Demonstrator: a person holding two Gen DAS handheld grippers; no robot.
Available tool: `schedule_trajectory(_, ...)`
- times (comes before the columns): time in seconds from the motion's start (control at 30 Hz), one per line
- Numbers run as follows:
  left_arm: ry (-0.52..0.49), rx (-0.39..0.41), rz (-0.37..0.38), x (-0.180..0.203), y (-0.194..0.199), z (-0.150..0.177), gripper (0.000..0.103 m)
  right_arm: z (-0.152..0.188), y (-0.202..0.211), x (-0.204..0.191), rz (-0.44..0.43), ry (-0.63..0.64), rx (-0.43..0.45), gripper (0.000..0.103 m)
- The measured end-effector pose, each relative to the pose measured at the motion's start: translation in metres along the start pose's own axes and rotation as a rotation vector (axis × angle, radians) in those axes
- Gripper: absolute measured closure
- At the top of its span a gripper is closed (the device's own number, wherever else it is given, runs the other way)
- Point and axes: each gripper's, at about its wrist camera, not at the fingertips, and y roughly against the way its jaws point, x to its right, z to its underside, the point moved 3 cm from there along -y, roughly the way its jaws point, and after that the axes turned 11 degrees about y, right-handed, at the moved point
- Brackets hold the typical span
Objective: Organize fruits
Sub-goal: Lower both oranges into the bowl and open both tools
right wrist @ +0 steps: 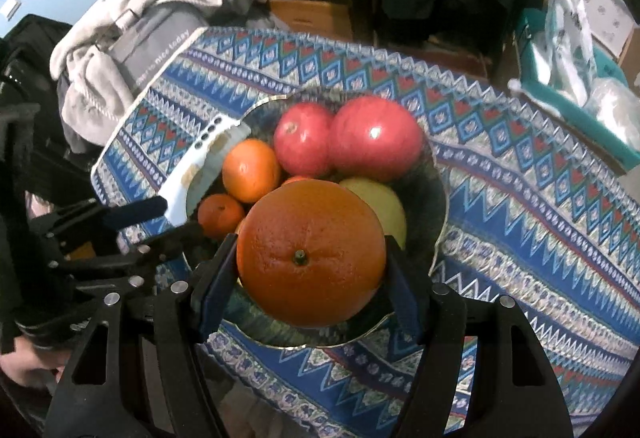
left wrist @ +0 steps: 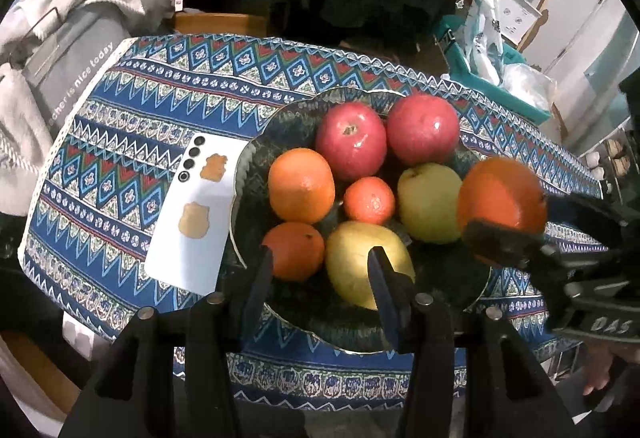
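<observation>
A dark green bowl (left wrist: 256, 174) on the patterned cloth holds two red apples (left wrist: 351, 140), oranges (left wrist: 301, 184), a small tangerine (left wrist: 369, 200), a green apple (left wrist: 429, 203) and a yellow pear (left wrist: 362, 262). My left gripper (left wrist: 318, 278) is open and empty, just above the bowl's near side. My right gripper (right wrist: 310, 262) is shut on a large orange (right wrist: 311, 256) and holds it over the bowl's (right wrist: 438, 198) near right part. That orange (left wrist: 502, 200) and the right gripper (left wrist: 516, 242) also show in the left wrist view.
A white phone (left wrist: 194, 214) lies face down on the cloth, touching the bowl's left rim. A pile of grey clothes (left wrist: 60, 50) sits at the table's left end. A teal box (left wrist: 500, 74) with plastic bags stands past the far right edge.
</observation>
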Motion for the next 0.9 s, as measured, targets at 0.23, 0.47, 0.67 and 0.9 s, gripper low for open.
schedule_trajectory(0.23,0.006,0.016,-0.014,-0.005,0.009,0.000,0.046,0.010,-0.019,-0.002,-0.017,0.001,-0.057,0.033)
schedule_trajectory(0.47,-0.006,0.010,-0.038,-0.006,0.008,0.005,0.037,0.016,-0.029,-0.002,-0.025,-0.006,-0.086,0.032)
schedule_trajectory(0.67,0.007,0.009,-0.040,-0.008,0.010,0.004,0.036,0.006,-0.009,-0.001,-0.012,-0.004,-0.032,0.032)
schedule_trajectory(0.9,-0.002,0.050,-0.009,0.002,0.029,0.001,0.031,-0.003,0.032,0.007,0.051,0.007,0.048,0.032)
